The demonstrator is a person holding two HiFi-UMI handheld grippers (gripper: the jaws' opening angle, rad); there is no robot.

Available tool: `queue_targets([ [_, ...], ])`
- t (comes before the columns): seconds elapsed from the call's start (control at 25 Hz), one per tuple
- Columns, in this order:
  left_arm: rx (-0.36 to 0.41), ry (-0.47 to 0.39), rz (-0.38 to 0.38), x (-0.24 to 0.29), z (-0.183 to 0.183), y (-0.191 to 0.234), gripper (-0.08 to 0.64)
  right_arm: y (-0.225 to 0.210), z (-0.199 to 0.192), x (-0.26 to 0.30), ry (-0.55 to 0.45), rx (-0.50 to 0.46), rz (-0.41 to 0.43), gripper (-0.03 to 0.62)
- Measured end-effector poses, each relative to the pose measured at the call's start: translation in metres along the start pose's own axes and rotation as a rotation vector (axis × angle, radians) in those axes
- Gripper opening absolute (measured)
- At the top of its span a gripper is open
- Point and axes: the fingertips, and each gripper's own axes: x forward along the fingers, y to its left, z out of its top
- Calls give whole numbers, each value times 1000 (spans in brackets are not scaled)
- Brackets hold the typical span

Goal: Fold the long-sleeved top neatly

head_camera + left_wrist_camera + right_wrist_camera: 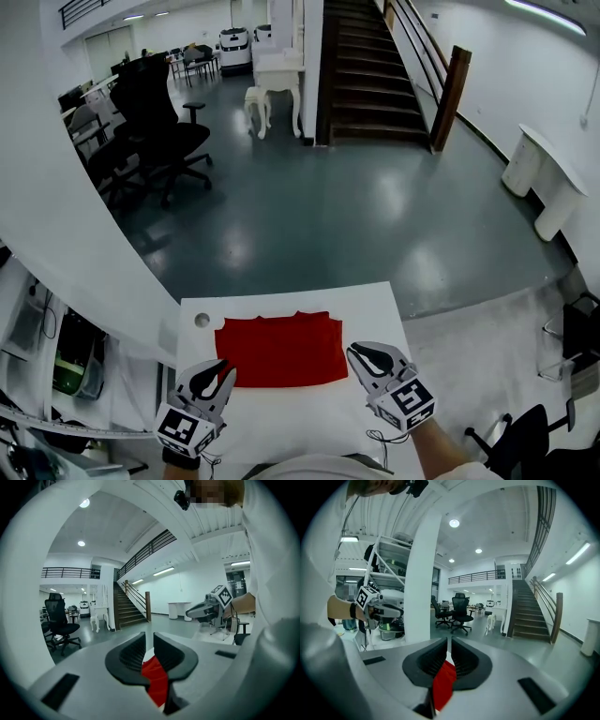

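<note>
On the white table (281, 422), head view: the red long-sleeved top (279, 352) lies flat as a folded rectangle across the middle of the tabletop, its neckline on the far edge; a small round hole (202, 320) in the table sits just beside its far left corner.

At the near left corner of the top: the left gripper (225, 368), marker cube (180, 427) toward the person, jaw tips over that corner; whether they touch the cloth cannot be told from this view. At the near right corner: the right gripper (356, 352), marker cube (409, 398) behind it, tips just beside the right edge of the top.

Left gripper view: the left gripper (149, 641) with its jaws drawn close, only a narrow slit between the ribbed pads; the top (157, 679) shows red low in that slit and below it, white table above it; the right gripper (190, 613) is in view beyond, to the right.

Right gripper view: the right gripper (448, 648) likewise narrow, a thin slit between the pads; the top (443, 684) shows red in the lower part of the gap; the left gripper (398, 612) is in view at the left.

Background: grey floor (309, 216), staircase (370, 84), black office chair (159, 122).
</note>
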Motion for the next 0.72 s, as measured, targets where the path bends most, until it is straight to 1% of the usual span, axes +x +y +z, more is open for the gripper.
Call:
queue_targets([
  [0.08, -10, 22, -1, -3, 0, -5, 43, 3, 3, -4, -9, -2, 1, 33],
  [0.2, 14, -28, -4, -7, 4, -10, 20, 7, 6, -12, -24, 6, 6, 17],
  [0.28, 2, -46, 1, -12, 4, -11, 9, 9, 9, -17, -35, 8, 11, 15],
  [0.4, -19, -49, -5, -19, 3, -17, 9, 16, 13, -22, -41, 5, 23, 14],
  [0.52, -15, -42, -15, -23, -2, -22, 9, 21, 15, -24, -51, -3, 32, 12],
  [0.72, -32, -28, -12, -26, -7, -29, 9, 26, 19, -26, -61, -11, 40, 12],
])
